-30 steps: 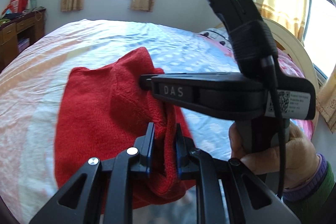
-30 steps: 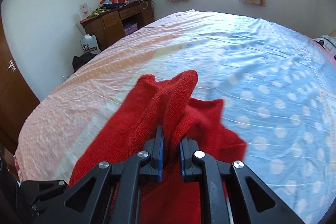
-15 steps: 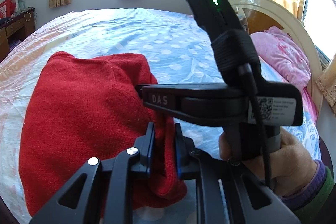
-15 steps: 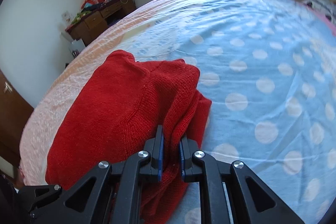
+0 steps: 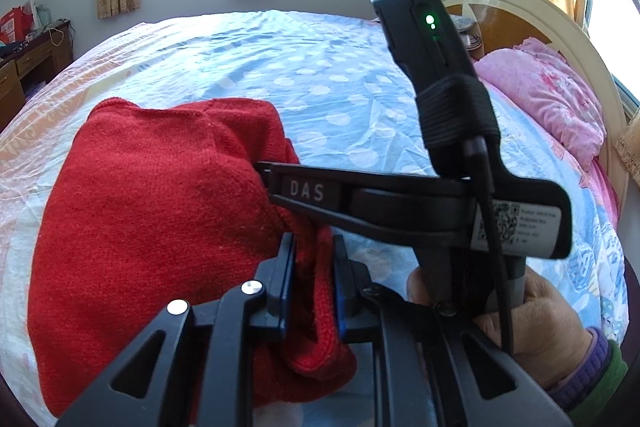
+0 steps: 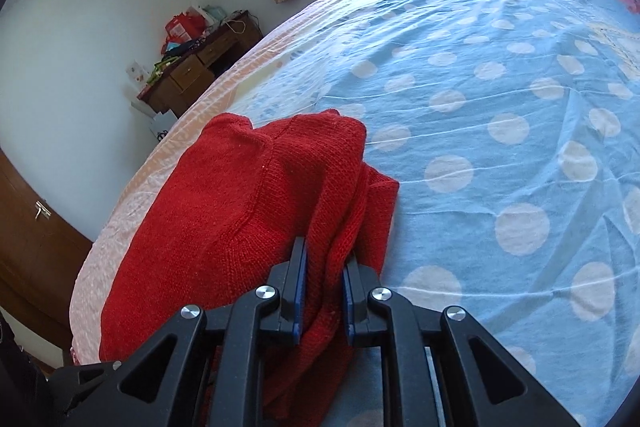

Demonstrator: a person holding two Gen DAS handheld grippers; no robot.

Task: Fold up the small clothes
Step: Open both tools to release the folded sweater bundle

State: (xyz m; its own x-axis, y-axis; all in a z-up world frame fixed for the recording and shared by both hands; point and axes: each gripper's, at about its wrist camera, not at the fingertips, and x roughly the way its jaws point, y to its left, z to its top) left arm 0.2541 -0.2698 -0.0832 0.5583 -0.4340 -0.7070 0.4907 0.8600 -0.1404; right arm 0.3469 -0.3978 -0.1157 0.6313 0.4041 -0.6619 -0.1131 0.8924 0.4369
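Both my left hand-held gripper and right hand-held gripper pinch the red sweater; uneven release on the bed could spoil the fold

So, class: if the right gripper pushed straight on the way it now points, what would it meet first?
Most likely the red sweater itself: the right gripper is shut on a fold of it, and more red knit lies directly ahead. Beyond that comes the dotted bedsheet; depth is uncertain.

A bed in a blue polka-dot sheet is carrying a red knitted garment and a pink quilt.
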